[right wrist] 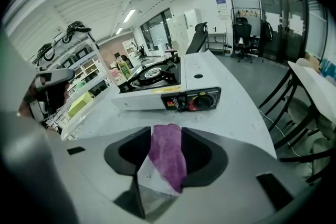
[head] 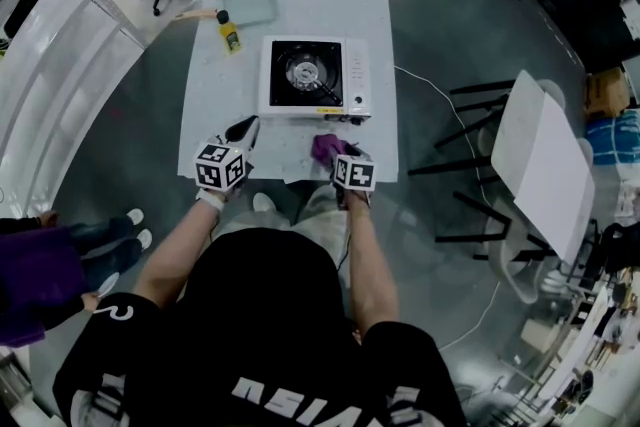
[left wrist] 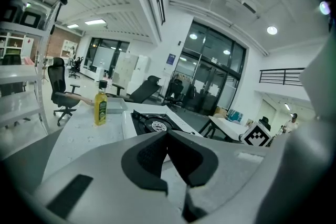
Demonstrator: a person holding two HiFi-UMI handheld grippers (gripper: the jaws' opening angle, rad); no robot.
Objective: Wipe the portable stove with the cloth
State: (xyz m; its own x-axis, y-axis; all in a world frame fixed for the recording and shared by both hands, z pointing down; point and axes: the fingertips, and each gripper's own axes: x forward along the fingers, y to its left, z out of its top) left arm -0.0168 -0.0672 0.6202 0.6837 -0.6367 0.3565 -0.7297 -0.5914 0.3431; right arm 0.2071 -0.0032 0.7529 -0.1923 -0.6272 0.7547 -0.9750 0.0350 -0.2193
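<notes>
The white portable stove (head: 315, 75) with its black burner sits mid-table; its control knob faces me in the right gripper view (right wrist: 168, 86), and its burner shows in the left gripper view (left wrist: 152, 123). A purple cloth (head: 326, 148) lies on the table in front of the stove. My right gripper (head: 338, 153) is tilted down over it. In the right gripper view the cloth (right wrist: 168, 155) lies between the parted jaws of the right gripper (right wrist: 167, 134), with bare table showing beside it. My left gripper (head: 243, 129) hovers at the stove's near left, its jaws closed on nothing (left wrist: 167, 134).
A yellow oil bottle (head: 229, 32) and a shallow tray (head: 250, 5) stand at the far left of the white table (head: 215, 105). Office chairs stand behind it. A white side table (head: 545, 160) is to the right. Another person's shoes (head: 130, 225) are on the floor at left.
</notes>
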